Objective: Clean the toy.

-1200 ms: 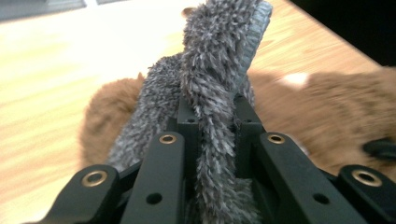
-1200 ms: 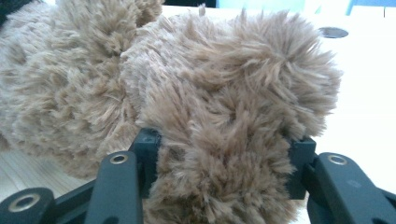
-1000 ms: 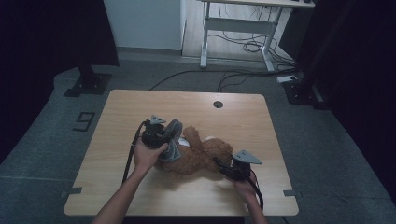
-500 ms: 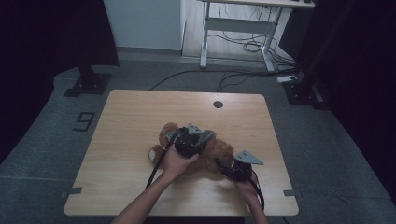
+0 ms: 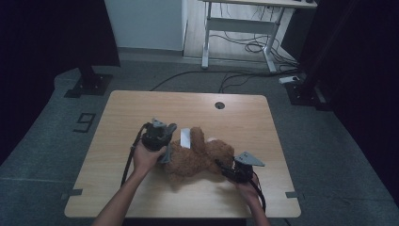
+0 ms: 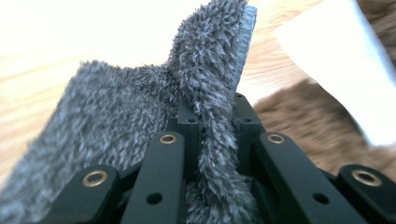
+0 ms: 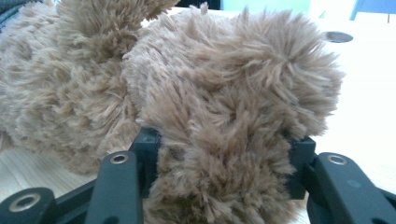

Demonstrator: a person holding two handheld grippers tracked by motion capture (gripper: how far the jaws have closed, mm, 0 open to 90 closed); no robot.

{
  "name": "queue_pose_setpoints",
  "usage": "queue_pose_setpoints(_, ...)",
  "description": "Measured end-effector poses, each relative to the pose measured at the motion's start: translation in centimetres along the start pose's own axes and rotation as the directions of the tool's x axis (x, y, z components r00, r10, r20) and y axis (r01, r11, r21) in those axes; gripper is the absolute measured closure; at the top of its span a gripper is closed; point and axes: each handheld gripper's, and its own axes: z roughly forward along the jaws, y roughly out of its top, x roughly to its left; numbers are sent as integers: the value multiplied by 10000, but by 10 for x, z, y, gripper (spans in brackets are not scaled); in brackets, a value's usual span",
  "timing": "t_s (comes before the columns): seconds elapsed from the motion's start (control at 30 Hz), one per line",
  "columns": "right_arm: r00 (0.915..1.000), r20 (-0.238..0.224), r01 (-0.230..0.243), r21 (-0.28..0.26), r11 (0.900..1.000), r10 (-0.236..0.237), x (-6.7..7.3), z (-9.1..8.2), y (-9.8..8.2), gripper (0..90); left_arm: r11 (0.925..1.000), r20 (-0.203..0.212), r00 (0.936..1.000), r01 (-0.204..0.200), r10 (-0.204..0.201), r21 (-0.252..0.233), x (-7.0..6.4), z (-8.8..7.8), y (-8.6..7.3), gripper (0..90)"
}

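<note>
Two grippers work on one brown plush bear [image 5: 200,157], which lies on its side near the middle of the wooden table [image 5: 141,108]. The right gripper [image 5: 229,170] sits at the bear's right end, its jaws part-way open and pressed into a thick furry limb [image 7: 224,154], apparently to pin the toy down while it is dressed. At the bear's left end, the left gripper [image 5: 164,147] has its jaws nearly together, pinching a fold of grey fleece cloth [image 6: 205,93], probably a garment being drawn along the bear. Just beyond the bear lies a white sheet [image 5: 185,137].
</note>
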Motion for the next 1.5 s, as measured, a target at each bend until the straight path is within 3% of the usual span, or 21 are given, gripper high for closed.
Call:
queue_pose_setpoints(0.13,10000,10,-18,-19,10000,18,1,1,0,473,10000,-482,9988,28,-31,-57,13,-9,-4,778)
queue_pose_setpoints(0.23,10000,19,-8,-2,10000,8,0,0,0,473,10000,-844,9964,-81,81,0,15,-17,-2,775)
queue_pose_setpoints(0.37,9999,5,-103,-20,9999,103,-1,0,-1,473,9989,-358,9993,-156,141,-434,5,-37,9,775)
queue_pose_setpoints(0.5,10000,6,-99,-13,9999,99,-1,0,-1,473,9936,545,9975,-379,439,-1067,-21,-51,25,775)
queue_pose_setpoints(0.6,9999,33,-123,-29,9999,123,-1,0,-1,473,9874,1254,9886,-649,833,-1442,-49,-53,37,776)
queue_pose_setpoints(0.73,9999,6,-134,-5,9999,134,-1,-1,-1,473,9746,1761,9707,-1310,1634,-1817,-90,-53,54,775)
queue_pose_setpoints(0.8,9999,1,-113,-43,9999,113,-2,0,-1,473,9709,1933,9636,-1486,1849,-1876,-105,-50,62,774)
queue_pose_setpoints(0.97,9999,-1,-115,-30,9999,115,-2,-1,-1,473,9643,2548,9382,-1910,2343,-1834,-145,-25,75,773)
queue_pose_setpoints(1.07,9999,12,-121,-74,9999,121,-1,-1,-2,473,9651,2775,9275,-2164,2503,-1473,-166,-4,73,771)
queue_pose_setpoints(1.17,9999,4,-111,-52,9999,111,-1,-1,-2,473,9671,2829,9251,-2358,2534,-952,-178,20,65,771)
queue_pose_setpoints(1.23,9999,-10,-155,-68,9999,155,-1,-1,-2,473,9644,2793,9238,-2615,2621,-401,-183,41,55,770)
queue_pose_setpoints(1.3,9999,-6,-147,9,9999,148,-1,-1,-2,471,9655,2749,9260,-2565,2588,-448,-184,51,46,765)
queue_pose_setpoints(1.4,9998,-67,-210,37,9998,210,-3,-1,-4,471,9703,2833,9283,-2372,2409,-478,-180,50,46,768)
queue_pose_setpoints(1.47,9999,-30,-106,52,9999,106,-2,0,-3,471,9677,2487,9354,-2478,2515,-464,-175,45,47,770)
queue_pose_setpoints(1.5,9999,-11,-115,56,9999,115,-2,0,-3,471,9644,2076,9419,-2598,2641,-484,-171,42,48,771)
